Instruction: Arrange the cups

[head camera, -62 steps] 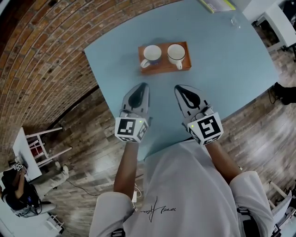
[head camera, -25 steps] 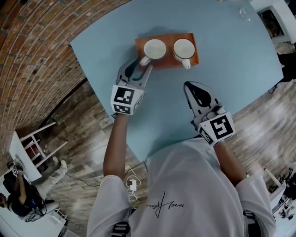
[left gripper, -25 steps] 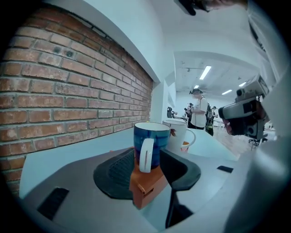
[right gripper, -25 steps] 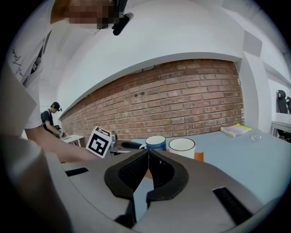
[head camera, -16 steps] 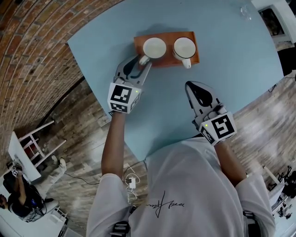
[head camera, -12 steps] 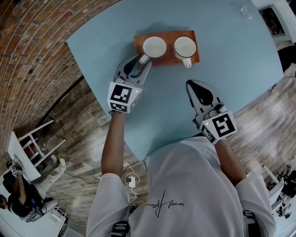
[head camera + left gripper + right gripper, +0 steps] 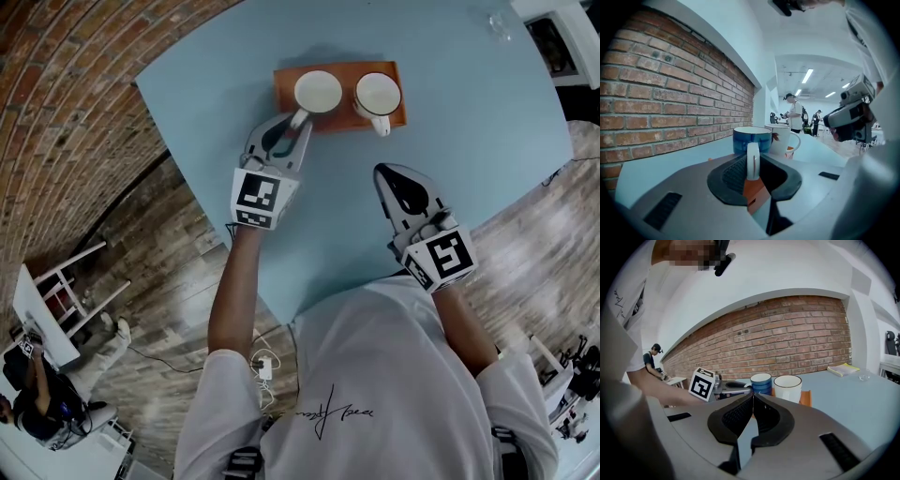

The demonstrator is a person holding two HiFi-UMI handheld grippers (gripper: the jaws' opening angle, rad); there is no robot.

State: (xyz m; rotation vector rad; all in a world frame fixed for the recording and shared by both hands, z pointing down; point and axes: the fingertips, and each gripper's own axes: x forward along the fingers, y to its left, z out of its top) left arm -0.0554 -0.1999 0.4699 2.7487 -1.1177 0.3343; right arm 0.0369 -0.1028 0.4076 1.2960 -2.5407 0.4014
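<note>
Left gripper just closed (on handle)

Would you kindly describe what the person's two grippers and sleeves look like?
Both the left gripper and the right gripper are grey, tapering shells with black ribbed pads, each carrying a white cube printed with black square markers. The person wears a white short-sleeved T-shirt.

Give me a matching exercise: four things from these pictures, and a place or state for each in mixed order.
1 blue cup
2 white cup
3 left gripper
4 right gripper

A jaws together, empty
B tray's right side
C tray's left side
D shut on a handle

Pairs: 1-C, 2-B, 3-D, 4-A. The left gripper's jaws have just been closing on the blue cup's handle.
</note>
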